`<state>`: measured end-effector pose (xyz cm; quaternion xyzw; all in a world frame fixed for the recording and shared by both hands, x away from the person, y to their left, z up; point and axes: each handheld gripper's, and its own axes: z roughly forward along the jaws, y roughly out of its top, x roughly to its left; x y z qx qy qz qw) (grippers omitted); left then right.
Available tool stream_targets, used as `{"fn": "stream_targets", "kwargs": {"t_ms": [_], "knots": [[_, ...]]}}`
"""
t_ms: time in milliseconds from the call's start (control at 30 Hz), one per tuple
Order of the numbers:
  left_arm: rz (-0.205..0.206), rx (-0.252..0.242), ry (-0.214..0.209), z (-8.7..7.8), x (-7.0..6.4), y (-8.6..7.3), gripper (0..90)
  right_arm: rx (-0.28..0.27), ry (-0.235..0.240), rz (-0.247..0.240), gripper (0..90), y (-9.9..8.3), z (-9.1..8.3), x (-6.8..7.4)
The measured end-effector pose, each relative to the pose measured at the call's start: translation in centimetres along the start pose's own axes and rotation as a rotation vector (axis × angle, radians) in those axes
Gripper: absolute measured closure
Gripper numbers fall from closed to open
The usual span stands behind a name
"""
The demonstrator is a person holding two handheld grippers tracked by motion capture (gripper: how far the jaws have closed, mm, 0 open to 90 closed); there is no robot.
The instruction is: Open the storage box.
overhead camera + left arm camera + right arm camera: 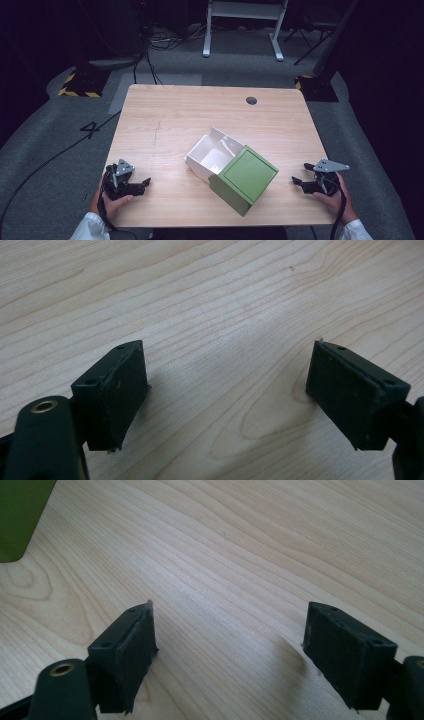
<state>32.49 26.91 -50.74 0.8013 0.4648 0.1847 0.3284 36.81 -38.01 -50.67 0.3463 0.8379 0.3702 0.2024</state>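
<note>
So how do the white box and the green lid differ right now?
The white box is open and looks empty, sitting flat on the table; the green lid is closed-faced and leans tilted against the box's near corner. The lid lies nearer the person. Both are square and touching.

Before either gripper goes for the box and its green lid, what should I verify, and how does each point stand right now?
1. Left gripper open: ok, jaws wide apart over bare wood.
2. Right gripper open: ok, nothing between its jaws.
3. White box open side up: ok; whether anything lies inside, cannot tell.
4. Green lid off the box: ok, it leans against the box's near corner.
5. Free path to both pieces: ok, bare table lies between each gripper and them.
</note>
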Motion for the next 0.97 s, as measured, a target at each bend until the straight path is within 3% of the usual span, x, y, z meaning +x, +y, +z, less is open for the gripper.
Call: {"fn": "stream_targets", "kwargs": {"t_ms": [967], "knots": [[0.004, -0.001, -0.002, 0.13, 0.06, 0.12, 16.5, 0.000, 0.002, -0.001, 21.1, 0.02, 0.02, 0.00]]}}
